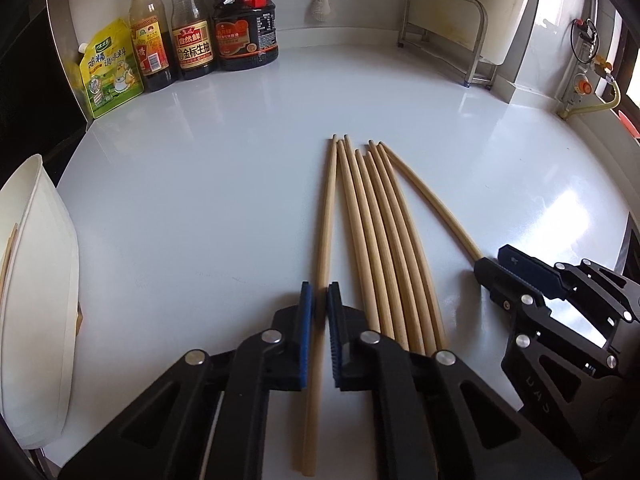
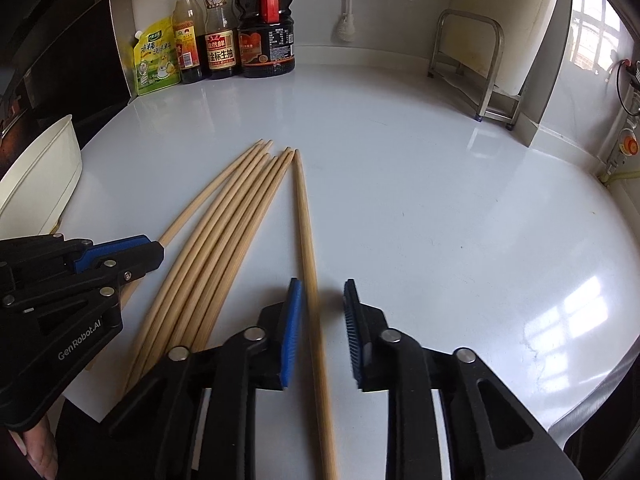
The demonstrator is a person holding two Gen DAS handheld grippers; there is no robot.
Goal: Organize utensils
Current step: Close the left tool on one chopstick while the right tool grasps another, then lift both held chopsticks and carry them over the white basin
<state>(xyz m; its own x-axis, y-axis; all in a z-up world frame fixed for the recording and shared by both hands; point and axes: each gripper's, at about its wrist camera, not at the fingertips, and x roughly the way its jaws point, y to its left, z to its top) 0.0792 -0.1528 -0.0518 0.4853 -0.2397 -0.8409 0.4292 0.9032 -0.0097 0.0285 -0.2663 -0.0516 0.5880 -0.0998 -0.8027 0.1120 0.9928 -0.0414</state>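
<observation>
1. The pale wooden chopsticks (image 1: 376,216) lie side by side on the glossy white worktop (image 1: 192,168), to the right of the white paper bowl (image 1: 44,264), with their thin tips pointing away from the cameras.
2. The left hand-held gripper (image 1: 320,300) is closed on the chopstick nearest the bowl (image 1: 326,208), its blue pads pressing the stick near its thick end. The grip looks square. Judged from here, it should be lifted straight up first, so the long free end does not drag its neighbours.
3. The right hand-held gripper (image 2: 320,296) straddles the chopstick farthest from the bowl (image 2: 304,216). Its jaws stand apart: the pad on the bowl side is just beside the stick, and the other pad is clear of it.
4. This hand-held gripper should be centred before it closes, otherwise one pad is likely to push the round stick sideways and roll it.
5. The grip is best placed low against the worktop, with the pads parallel to the stick, because a thin round stick probably pivots or slips in a skewed grip.
6. The bowl seems the likely destination. The sticks will need tipping thick end down over its rim, one hand at a time, so the two do not cross.
</observation>
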